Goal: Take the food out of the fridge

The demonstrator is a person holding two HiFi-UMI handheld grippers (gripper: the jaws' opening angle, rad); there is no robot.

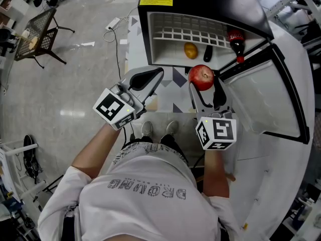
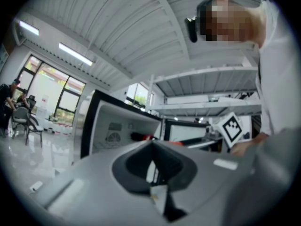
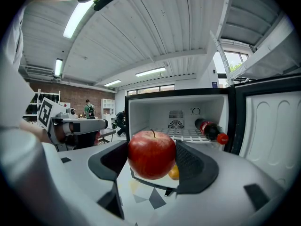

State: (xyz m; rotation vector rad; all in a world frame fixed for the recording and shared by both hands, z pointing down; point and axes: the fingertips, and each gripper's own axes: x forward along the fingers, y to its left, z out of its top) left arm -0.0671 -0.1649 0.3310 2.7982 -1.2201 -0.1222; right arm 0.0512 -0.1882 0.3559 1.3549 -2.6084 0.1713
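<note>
A red apple (image 1: 201, 76) (image 3: 151, 154) hangs in front of the open fridge (image 1: 150, 34), clamped between the jaws of my right gripper (image 1: 204, 83) (image 3: 151, 160). Inside the fridge, on the white wire shelf (image 1: 185, 34), lie a yellow-orange fruit (image 1: 190, 49) (image 3: 174, 172), a small dark item (image 1: 207, 52) and a cola bottle (image 1: 236, 43) (image 3: 210, 129) on its side at the right. My left gripper (image 1: 150, 77) (image 2: 153, 166) hovers to the left of the apple, shut with nothing in it.
The fridge door (image 1: 261, 99) stands open to the right. A patterned mat (image 1: 173, 80) lies on the floor in front of the fridge. A metal chair (image 1: 40, 34) stands far left and a power strip (image 1: 113, 23) lies on the floor.
</note>
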